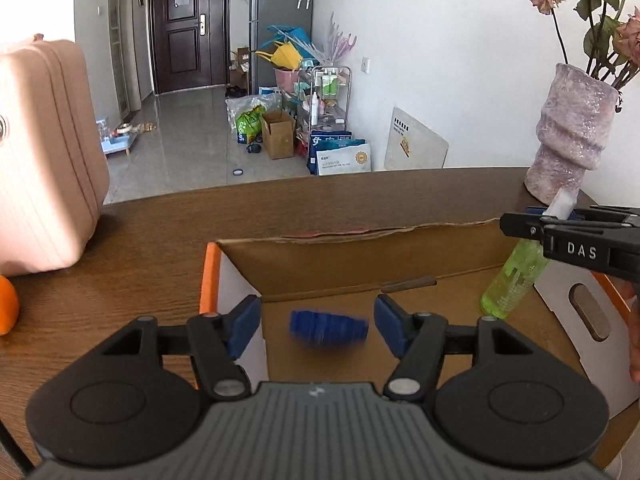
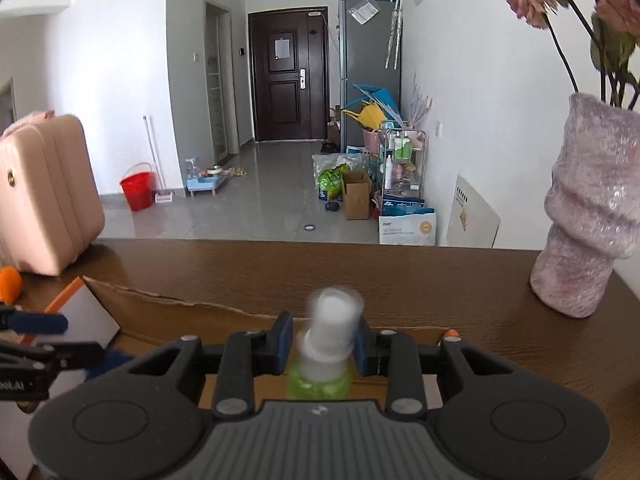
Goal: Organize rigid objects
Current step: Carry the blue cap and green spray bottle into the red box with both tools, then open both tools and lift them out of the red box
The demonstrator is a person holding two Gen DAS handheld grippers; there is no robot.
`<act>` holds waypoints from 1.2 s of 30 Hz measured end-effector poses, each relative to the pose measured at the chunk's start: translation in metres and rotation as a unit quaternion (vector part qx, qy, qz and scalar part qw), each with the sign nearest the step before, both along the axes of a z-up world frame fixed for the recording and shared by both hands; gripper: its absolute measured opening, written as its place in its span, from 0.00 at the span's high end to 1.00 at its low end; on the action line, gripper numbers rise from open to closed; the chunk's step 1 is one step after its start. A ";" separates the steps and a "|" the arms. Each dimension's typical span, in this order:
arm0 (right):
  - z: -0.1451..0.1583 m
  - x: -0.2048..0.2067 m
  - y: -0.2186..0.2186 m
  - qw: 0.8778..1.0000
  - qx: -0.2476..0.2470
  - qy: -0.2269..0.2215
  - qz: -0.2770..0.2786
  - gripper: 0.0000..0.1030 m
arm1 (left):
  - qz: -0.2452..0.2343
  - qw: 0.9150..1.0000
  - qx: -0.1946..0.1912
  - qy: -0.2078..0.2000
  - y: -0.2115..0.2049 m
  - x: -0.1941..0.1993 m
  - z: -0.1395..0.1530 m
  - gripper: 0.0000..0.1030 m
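Observation:
My left gripper (image 1: pixel 317 326) is open above the open cardboard box (image 1: pixel 332 258). A blue ribbed object (image 1: pixel 328 328), blurred by motion, is between and below its pads inside the box, not held. My right gripper (image 2: pixel 322 346) is shut on the white neck of a green bottle (image 2: pixel 320 380) with a white cap, holding it upright over the box's right side. In the left wrist view the bottle (image 1: pixel 516 280) hangs from the right gripper (image 1: pixel 560 220) into the box.
The box sits on a brown wooden table (image 2: pixel 360 276). A pink suitcase (image 1: pixel 40 160) and an orange object (image 1: pixel 6 306) are at the left. A pink vase (image 2: pixel 588 216) with dried roses stands at the right. Beyond the table edge lies a cluttered floor.

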State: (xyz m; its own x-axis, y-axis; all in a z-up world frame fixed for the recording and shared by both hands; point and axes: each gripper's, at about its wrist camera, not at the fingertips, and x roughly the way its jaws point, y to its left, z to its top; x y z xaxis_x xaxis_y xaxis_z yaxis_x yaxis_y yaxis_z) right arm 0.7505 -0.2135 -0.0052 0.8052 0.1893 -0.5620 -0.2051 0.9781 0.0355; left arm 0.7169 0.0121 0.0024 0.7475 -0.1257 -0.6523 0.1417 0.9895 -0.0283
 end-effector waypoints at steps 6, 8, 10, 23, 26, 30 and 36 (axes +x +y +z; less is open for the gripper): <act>0.006 -0.006 0.009 1.000 -0.028 -0.007 0.011 0.73 | 0.005 1.000 0.001 0.005 0.000 -0.003 0.005 0.34; 0.011 -0.006 0.010 0.999 -0.032 -0.008 0.008 0.72 | 0.008 1.000 0.001 0.007 0.002 -0.005 0.009 0.34; 0.017 -0.011 0.007 0.999 -0.030 -0.009 0.006 0.71 | 0.013 1.000 -0.002 0.006 0.006 -0.009 0.016 0.31; 0.109 -0.091 -0.031 0.998 -0.024 -0.044 -0.028 0.57 | 0.025 0.999 -0.002 -0.035 0.022 -0.087 0.096 0.24; 0.141 -0.121 -0.042 0.997 -0.027 -0.058 -0.031 0.51 | 0.026 0.998 0.004 -0.062 0.020 -0.118 0.127 0.21; 0.178 -0.161 -0.055 0.998 -0.026 -0.056 -0.022 0.41 | 0.021 0.995 0.008 -0.094 0.020 -0.167 0.168 0.16; 0.218 -0.224 -0.059 0.997 -0.042 -0.057 0.008 0.27 | 0.004 0.994 -0.010 -0.112 0.021 -0.239 0.215 0.05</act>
State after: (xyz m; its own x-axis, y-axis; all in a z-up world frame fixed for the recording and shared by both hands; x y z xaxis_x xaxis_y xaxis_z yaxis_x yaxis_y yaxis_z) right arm 0.5267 -0.2720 0.2128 0.8617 0.1593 -0.4818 -0.2194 0.9731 -0.0705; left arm 0.4781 0.0330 0.2174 0.8749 -0.1305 -0.4664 0.1391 0.9902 -0.0163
